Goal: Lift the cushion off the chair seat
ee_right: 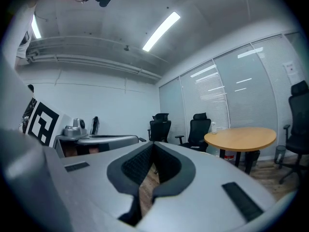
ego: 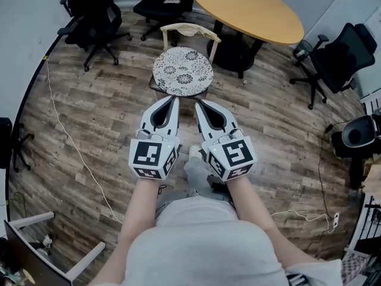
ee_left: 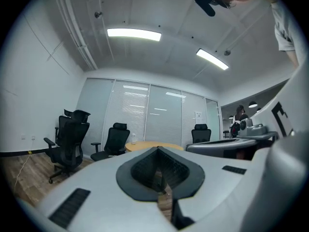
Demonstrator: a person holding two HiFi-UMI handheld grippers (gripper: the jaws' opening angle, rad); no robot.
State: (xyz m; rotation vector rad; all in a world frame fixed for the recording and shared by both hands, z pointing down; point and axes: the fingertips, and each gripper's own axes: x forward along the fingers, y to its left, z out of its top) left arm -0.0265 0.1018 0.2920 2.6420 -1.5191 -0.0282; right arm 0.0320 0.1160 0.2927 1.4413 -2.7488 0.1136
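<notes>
A round cushion (ego: pixel 183 71) with a black-and-white floral pattern lies on the seat of a small wooden chair (ego: pixel 189 31), in the upper middle of the head view. Both grippers are held side by side just short of the seat's near edge, pointing level toward it. The left gripper (ego: pixel 175 99) is shut with nothing between its jaws, and its tips meet in its own view (ee_left: pixel 158 150). The right gripper (ego: pixel 198 103) is also shut and empty (ee_right: pixel 153 145). Neither touches the cushion. The jaws hide the cushion in both gripper views.
A round wooden table (ego: pixel 250 8) stands right behind the chair. Black office chairs stand at the back left (ego: pixel 95 16), the back (ego: pixel 164 2) and the right (ego: pixel 336 58). A white cable (ego: pixel 65 136) runs across the wooden floor at the left.
</notes>
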